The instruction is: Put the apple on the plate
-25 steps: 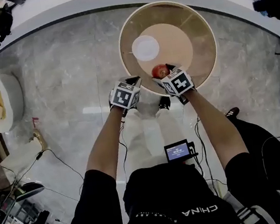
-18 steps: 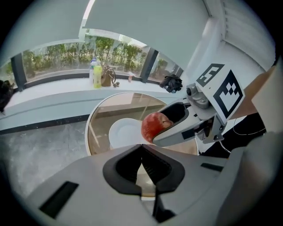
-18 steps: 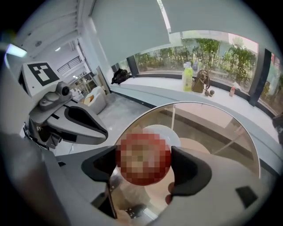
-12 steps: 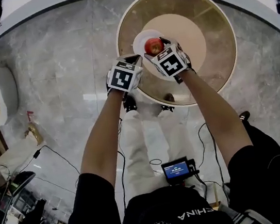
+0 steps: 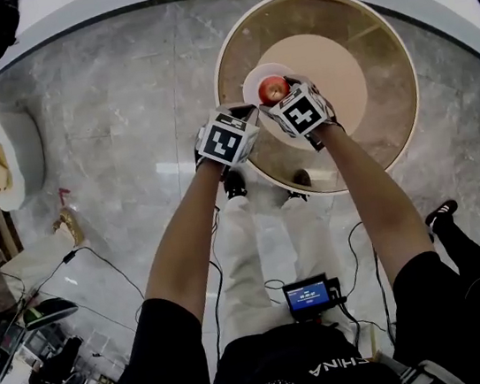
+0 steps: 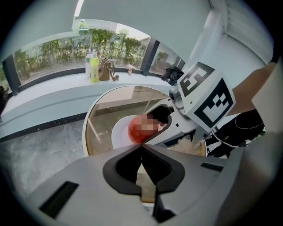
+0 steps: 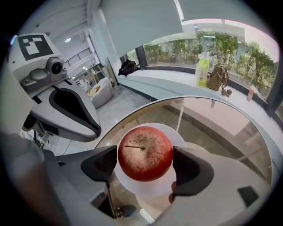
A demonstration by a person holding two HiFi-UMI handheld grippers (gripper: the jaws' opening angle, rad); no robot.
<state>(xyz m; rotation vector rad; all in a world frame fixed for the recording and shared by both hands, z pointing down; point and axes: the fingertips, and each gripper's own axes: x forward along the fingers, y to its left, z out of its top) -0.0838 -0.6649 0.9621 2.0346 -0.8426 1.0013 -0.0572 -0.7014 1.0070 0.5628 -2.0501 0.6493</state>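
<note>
A red apple sits between the pads of my right gripper, which is shut on it. Directly below it is a white plate, and I cannot tell whether the apple touches it. In the head view the apple is over the plate, on the left part of the round glass table. My left gripper is shut with nothing in it, just left of the right gripper at the table's near edge. From the left gripper view the apple shows over the plate.
A white armchair with yellow cushions stands on the marble floor at far left. Bottles and a brown bag stand on the curved window ledge beyond the table. Cables lie on the floor near my feet.
My right gripper carried the apple from the table's near edge to over the white plate, and has barely moved in the last half second. The left gripper stayed alongside, shut.
</note>
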